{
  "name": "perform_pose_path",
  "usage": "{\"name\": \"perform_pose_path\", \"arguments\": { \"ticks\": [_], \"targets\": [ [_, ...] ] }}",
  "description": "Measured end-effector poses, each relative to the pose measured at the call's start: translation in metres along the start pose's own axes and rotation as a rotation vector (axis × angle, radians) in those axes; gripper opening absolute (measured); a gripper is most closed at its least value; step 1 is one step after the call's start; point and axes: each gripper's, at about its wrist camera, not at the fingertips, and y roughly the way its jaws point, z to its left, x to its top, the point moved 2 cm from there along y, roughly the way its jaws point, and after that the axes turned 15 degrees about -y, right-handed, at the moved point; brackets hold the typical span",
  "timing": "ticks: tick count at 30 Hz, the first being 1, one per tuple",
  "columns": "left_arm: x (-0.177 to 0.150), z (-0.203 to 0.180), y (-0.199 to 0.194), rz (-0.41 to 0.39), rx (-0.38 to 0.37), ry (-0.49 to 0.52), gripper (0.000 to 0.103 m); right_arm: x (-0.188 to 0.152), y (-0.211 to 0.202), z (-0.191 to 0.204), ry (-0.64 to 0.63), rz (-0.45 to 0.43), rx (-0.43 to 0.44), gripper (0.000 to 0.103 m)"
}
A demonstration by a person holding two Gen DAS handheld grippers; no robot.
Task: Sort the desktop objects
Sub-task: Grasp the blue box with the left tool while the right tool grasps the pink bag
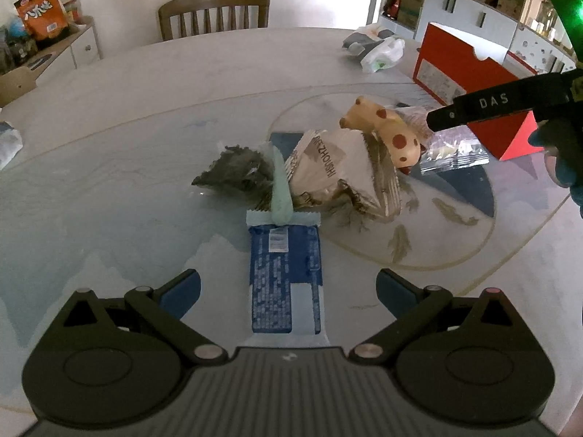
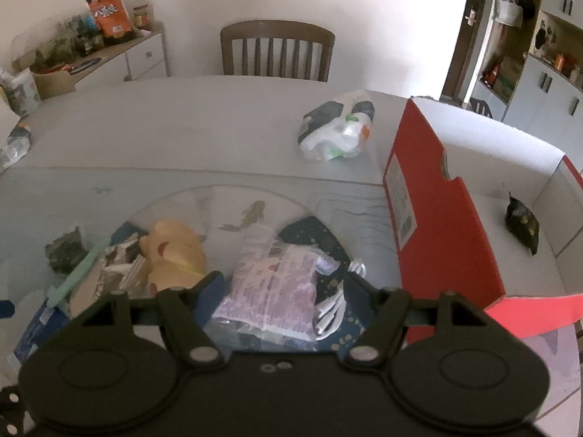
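Blue snack packet [image 1: 285,280] lies between the open left gripper [image 1: 288,287] — untouched.

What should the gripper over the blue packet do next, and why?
Probably lower a little more and close on the blue packet. The left gripper is open, with the packet lying flat between its fingers, not yet pinched. The red box stands open nearby, a likely place to put it.

A wooden slat-back chair [image 2: 277,51] is standing behind the table's far edge. Off left, an orange snack bag [image 2: 109,11] is sitting on a white sideboard [image 2: 144,56]; white shelving units [image 1: 477,3] are lining the right-hand wall.
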Motion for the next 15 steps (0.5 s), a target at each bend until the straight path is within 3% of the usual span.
{"name": "perform_pose_path", "arguments": {
  "ticks": [6, 15],
  "targets": [
    [-0.003, 0.0, 0.002, -0.009, 0.008, 0.006, 0.102, 0.001, 0.009, 0.0, 0.009, 0.014, 0.0, 0.072],
    [-0.004, 0.0, 0.002, -0.026, 0.042, 0.015, 0.079, 0.0, 0.019, 0.003, 0.005, 0.037, -0.001, 0.07]
  ]
}}
